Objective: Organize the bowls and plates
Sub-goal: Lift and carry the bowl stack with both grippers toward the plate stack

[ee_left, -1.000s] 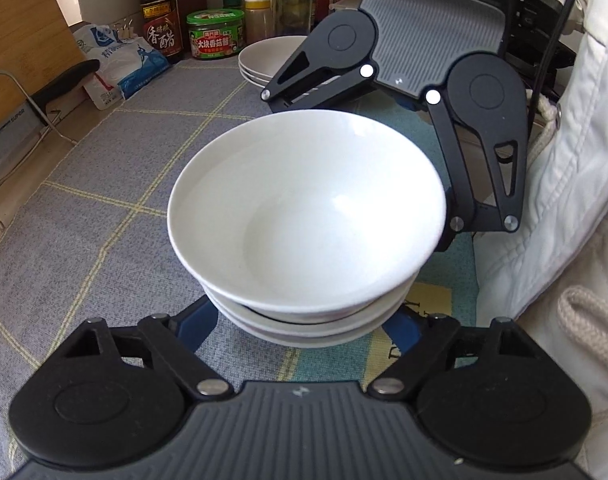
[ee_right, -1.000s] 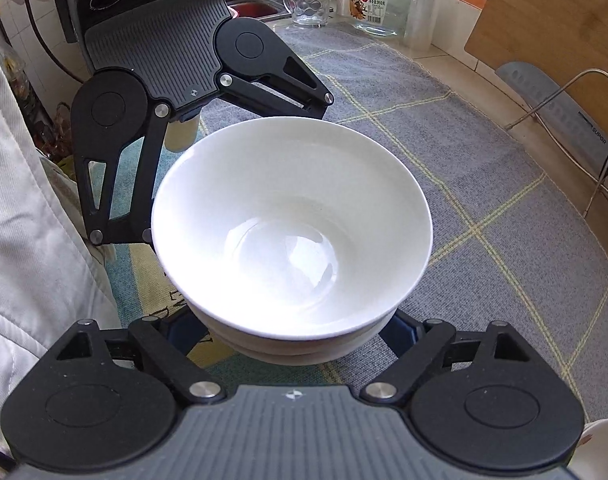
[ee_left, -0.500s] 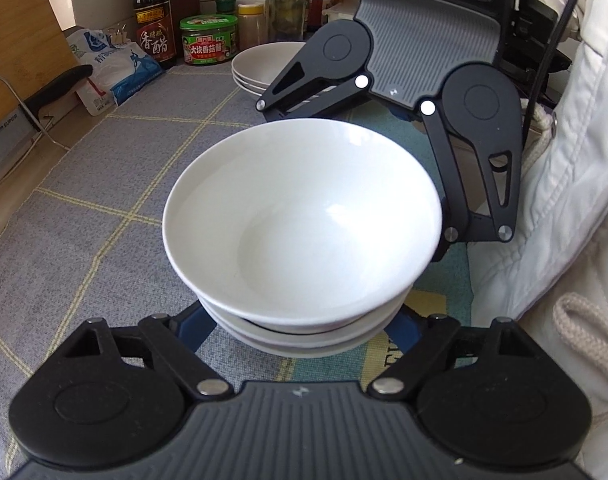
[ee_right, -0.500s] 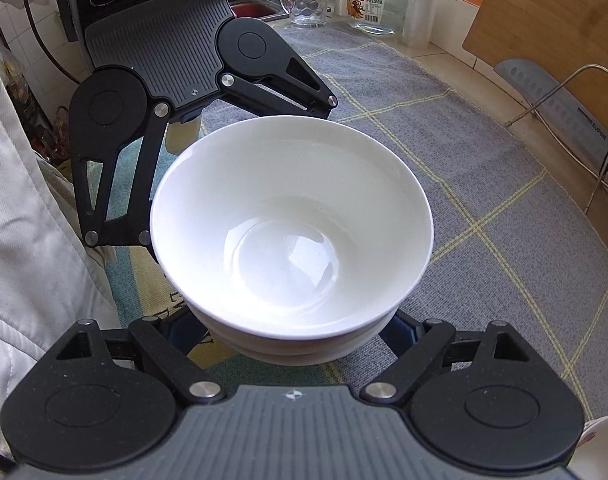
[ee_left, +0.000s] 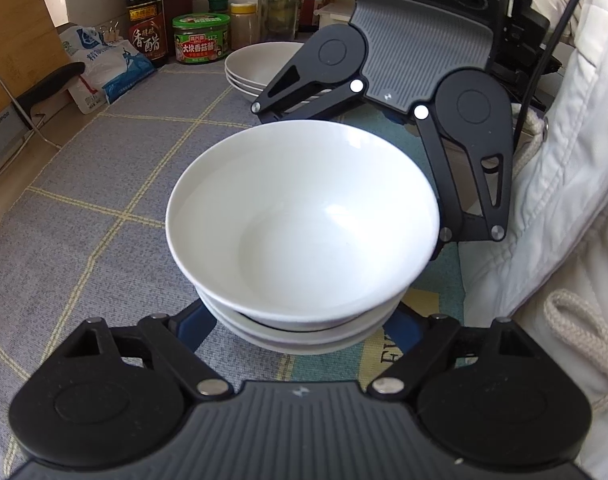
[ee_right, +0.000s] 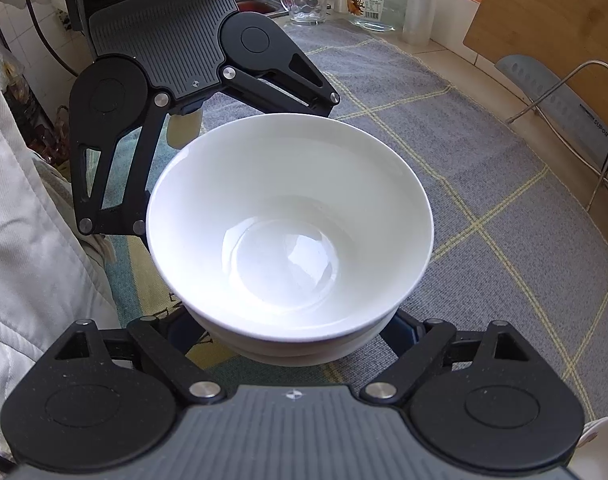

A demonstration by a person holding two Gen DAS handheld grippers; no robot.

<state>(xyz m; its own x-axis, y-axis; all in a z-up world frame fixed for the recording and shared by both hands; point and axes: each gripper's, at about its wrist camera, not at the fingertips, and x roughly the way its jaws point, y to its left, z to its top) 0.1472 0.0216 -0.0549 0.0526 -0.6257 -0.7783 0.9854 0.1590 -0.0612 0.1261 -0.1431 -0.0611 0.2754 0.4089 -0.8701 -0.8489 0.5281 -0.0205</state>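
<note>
- Where both wrist views meet, a stack of white bowls (ee_left: 304,224) fills the centre of each frame, standing on a grey cloth with yellow grid lines (ee_left: 103,184).
- At least 3 rims show in the stack; the top bowl sits nested in the ones below.
- Left gripper (ee_left: 299,322) has its blue-tipped fingers (ee_left: 193,326) spread wide on either side of the lower bowls; whether the pads press on them I cannot tell.
- Right gripper (ee_right: 299,330) stands the same way from the opposite side, fingers apart around the stack base, contact hidden by the bowls.
- Each gripper shows in the upper part of the other's view.
- A second pile of bowls (ee_left: 259,66) sits in the upper centre of the left view, near a green-lidded jar (ee_left: 201,39) and a dark sauce bottle (ee_left: 145,12).
- A person's white jacket (ee_left: 560,216) runs along the right edge of the left view.
</note>
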